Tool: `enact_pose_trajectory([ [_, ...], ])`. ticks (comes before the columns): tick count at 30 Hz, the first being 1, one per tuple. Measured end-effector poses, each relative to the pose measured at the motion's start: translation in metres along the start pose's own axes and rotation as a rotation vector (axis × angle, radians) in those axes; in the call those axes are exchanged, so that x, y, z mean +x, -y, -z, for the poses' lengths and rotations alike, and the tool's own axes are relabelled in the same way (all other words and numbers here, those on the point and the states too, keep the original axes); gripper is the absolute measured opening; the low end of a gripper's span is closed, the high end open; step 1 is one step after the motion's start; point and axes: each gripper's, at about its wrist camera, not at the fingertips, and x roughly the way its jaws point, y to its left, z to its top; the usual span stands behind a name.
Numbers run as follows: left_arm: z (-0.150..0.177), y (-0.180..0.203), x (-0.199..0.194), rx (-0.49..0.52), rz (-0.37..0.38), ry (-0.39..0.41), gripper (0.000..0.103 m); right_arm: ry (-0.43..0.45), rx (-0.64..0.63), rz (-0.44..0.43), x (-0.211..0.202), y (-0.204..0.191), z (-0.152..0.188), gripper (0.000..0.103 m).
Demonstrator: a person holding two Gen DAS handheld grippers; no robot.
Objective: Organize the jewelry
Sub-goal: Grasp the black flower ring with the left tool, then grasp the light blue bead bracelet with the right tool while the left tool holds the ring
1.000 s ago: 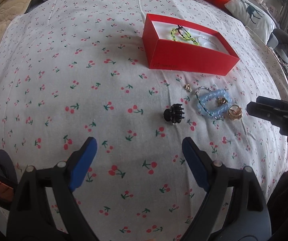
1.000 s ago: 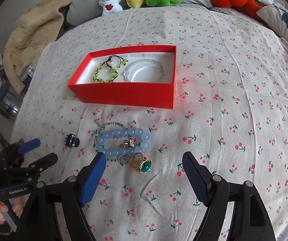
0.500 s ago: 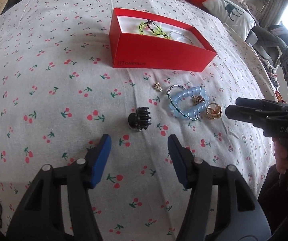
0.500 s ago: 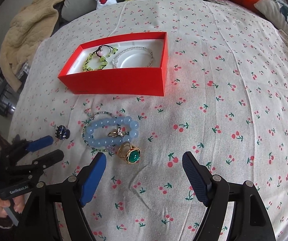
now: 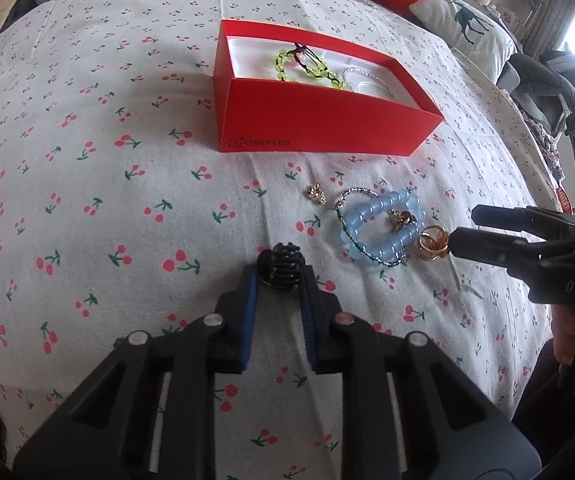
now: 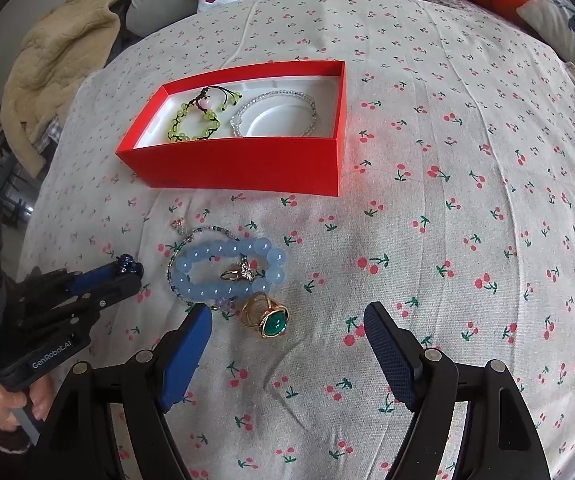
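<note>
Basically the left gripper (image 5: 278, 276) is closing around the black hair claw (image 5: 281, 266), seemingly centered; squeeze gently, lift straight.

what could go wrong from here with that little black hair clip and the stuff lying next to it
1. The left claw is closing on the small black toothed hair clip near its fingertips only; such a shallow pinch could let it slip or pop out during lifting.
2. The pads sit low against the cherry-print cloth, so they may pinch fabric too.
3. The open right claw hovers beside the gold ring with a green stone; it could nudge the pale blue bead bracelet.
</note>
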Motion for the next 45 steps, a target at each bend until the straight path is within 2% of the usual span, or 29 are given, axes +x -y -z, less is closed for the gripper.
enact_pose_trajectory([
  [5,-0.001,-0.001,-0.001,0.005,-0.007,0.002,0.014,0.015,0.013,-0.004,-0.001,0.002,-0.007,0.079],
  [7,-0.001,0.0,-0.002,0.007,-0.01,0.002,0.014,0.02,0.024,0.002,0.001,0.004,-0.01,0.074],
  [9,0.0,-0.001,-0.003,0.008,-0.013,-0.001,0.014,0.012,0.046,0.005,0.004,0.007,-0.013,0.063],
  [14,-0.001,-0.007,-0.004,-0.018,-0.013,-0.009,0.014,-0.024,0.099,-0.023,0.016,0.017,-0.021,0.044],
  [22,-0.004,-0.016,-0.009,-0.051,-0.022,-0.008,0.014,-0.047,0.105,-0.037,0.03,0.012,-0.028,0.041],
  [29,-0.004,-0.018,-0.011,-0.051,-0.03,-0.009,0.014,-0.052,0.054,0.007,0.041,0.0,-0.031,0.027],
  [32,-0.004,-0.02,-0.011,-0.052,-0.037,-0.013,0.014,-0.051,0.009,0.018,0.045,-0.011,-0.031,0.013],
  [37,-0.001,-0.021,-0.012,-0.062,-0.048,-0.018,0.014,-0.039,-0.064,0.057,0.045,-0.027,-0.029,0.012],
  [45,-0.003,-0.018,-0.017,-0.059,-0.056,-0.01,0.014,-0.009,-0.053,0.018,0.027,-0.029,-0.03,0.012],
])
